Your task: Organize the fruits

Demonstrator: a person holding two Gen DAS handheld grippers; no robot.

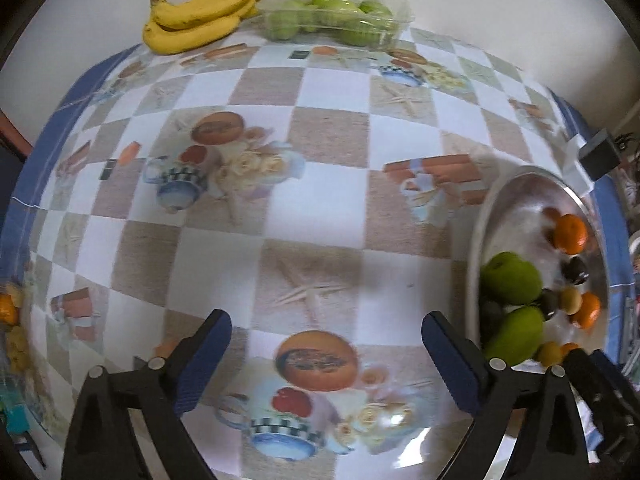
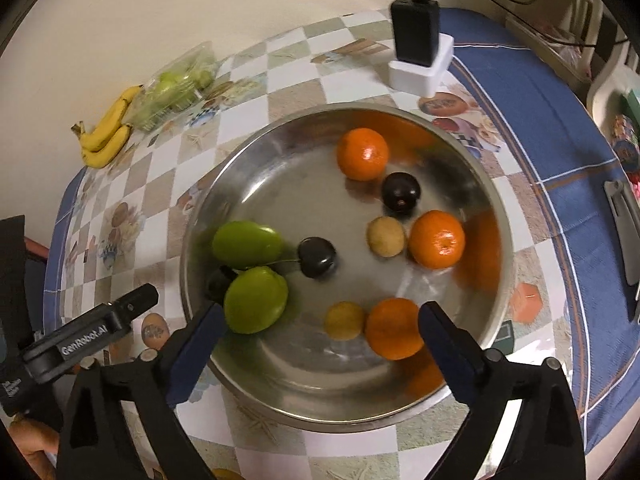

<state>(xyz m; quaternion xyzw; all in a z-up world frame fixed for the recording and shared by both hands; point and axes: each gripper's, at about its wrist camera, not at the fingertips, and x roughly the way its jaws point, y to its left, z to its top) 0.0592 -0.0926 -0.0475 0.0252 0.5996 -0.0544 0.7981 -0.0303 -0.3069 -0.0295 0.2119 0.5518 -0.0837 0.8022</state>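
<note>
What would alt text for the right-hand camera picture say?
A steel bowl on a checked tablecloth holds three oranges, two green fruits, dark plums and small yellow fruits. The open right gripper hangs above it; bananas lie by the wall.

Each black plastic two-finger gripper (image 1: 326, 354) carries dark blue ribbed pads (image 1: 208, 360) and round silver pivot pins. The left one's body reads "GenRobot.AI" in white.

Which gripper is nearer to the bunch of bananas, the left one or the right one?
Left, though neither is close. The left gripper hangs open over the tablecloth, with the bananas straight ahead by the wall. The right gripper hangs open over the steel bowl, farther off.
</note>
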